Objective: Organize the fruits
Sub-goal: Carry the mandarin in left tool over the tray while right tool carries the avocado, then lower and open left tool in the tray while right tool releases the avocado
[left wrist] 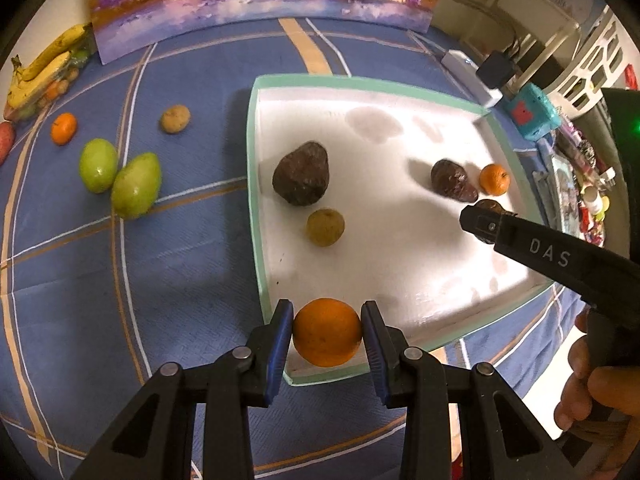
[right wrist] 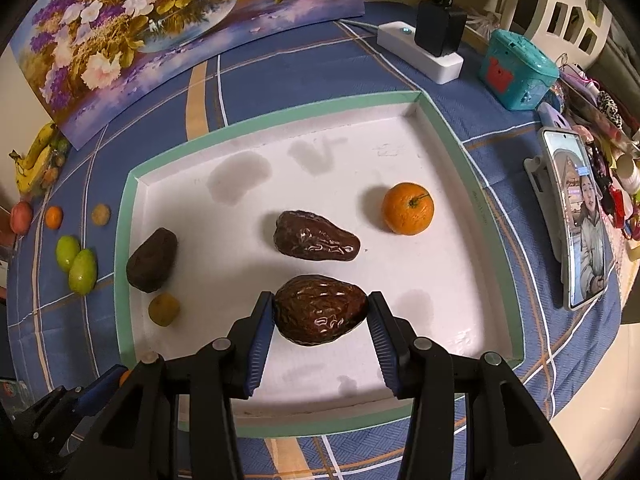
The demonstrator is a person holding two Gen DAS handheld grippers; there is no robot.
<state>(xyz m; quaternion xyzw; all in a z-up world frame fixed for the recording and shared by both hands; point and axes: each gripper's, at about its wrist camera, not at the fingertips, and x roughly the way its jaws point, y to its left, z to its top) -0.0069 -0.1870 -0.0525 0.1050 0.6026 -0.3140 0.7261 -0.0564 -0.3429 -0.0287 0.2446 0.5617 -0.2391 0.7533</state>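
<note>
The left tool [left wrist: 327, 332] grips an orange [left wrist: 327, 331] over the tray's [left wrist: 252, 152] lower edge. The right tool [right wrist: 320, 314] clamps an avocado [right wrist: 320, 310] at lower centre, inside the tray. Several fruits already lie there; two green mangoes [left wrist: 120, 178] and others at the upper left wait on the surface [left wrist: 180, 260], so I judge the task about half done.

Three avocados [right wrist: 320, 310], three oranges [left wrist: 327, 332], two mangoes [left wrist: 136, 185]
</note>
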